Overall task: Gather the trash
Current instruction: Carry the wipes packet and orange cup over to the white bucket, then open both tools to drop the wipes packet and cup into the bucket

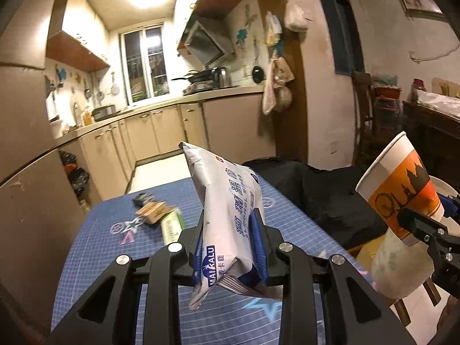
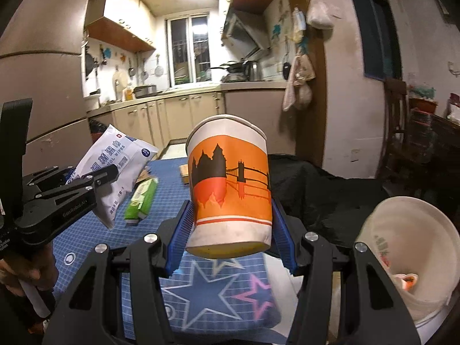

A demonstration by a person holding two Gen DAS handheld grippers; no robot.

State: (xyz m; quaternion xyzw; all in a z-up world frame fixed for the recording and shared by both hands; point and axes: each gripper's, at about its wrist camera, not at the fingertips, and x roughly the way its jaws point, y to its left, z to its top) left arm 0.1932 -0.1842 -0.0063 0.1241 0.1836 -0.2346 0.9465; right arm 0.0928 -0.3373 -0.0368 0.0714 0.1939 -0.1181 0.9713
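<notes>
The left claw (image 1: pixel 230 244) pinches a slack wipes packet (image 1: pixel 227 212) that may slide out, while the right claw (image 2: pixel 231 227) squeezes a paper cup (image 2: pixel 230 184) that may buckle short of the bin (image 2: pixel 408 261) beside it.

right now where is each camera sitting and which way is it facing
Left wrist: on the left hand-held gripper, facing over the blue table toward the kitchen; own fingers shut on a wet wipes pack.
Right wrist: on the right hand-held gripper, facing the same way; own fingers grip a paper cup; a hand shows at lower left.
Shared: pack, cup, table, green packet, white bin, and each sees the other gripper.
</notes>
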